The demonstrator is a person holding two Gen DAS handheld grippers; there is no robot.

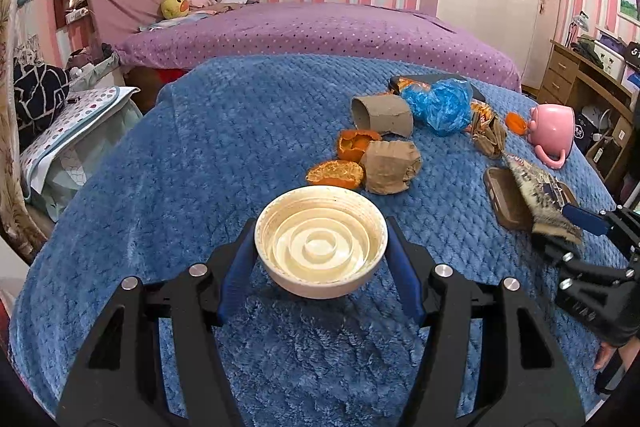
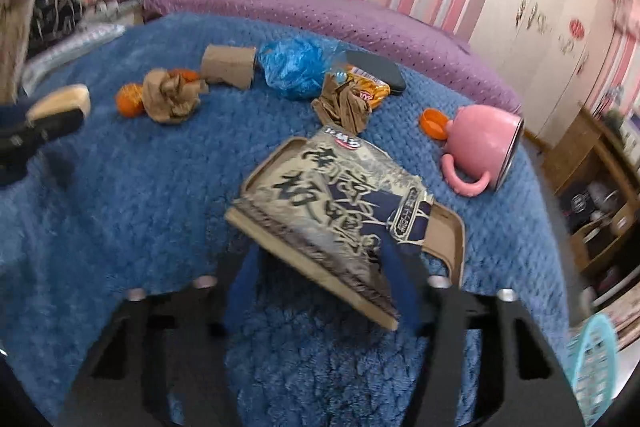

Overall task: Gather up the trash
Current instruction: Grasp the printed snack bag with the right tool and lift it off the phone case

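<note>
My left gripper (image 1: 321, 255) is shut on a cream bowl (image 1: 321, 251) and holds it just above the blue blanket (image 1: 224, 147). My right gripper (image 2: 320, 275) is shut on a printed snack wrapper (image 2: 332, 203), lifted over a brown tray (image 2: 448, 239); the wrapper also shows in the left wrist view (image 1: 540, 191). Trash lies on the blanket: orange peels (image 1: 340, 163), crumpled brown paper (image 1: 392, 167), a cardboard tube (image 1: 382, 115), a blue plastic bag (image 1: 440, 105), a brown wrapper (image 2: 344, 103) and an orange snack packet (image 2: 374, 87).
A pink mug (image 2: 480, 143) lies on its side at the blanket's right, an orange cap (image 2: 432, 123) beside it. A dark flat object (image 2: 376, 69) lies behind the bag. A purple bed (image 1: 320, 31) is beyond. A teal basket (image 2: 596, 359) shows at lower right.
</note>
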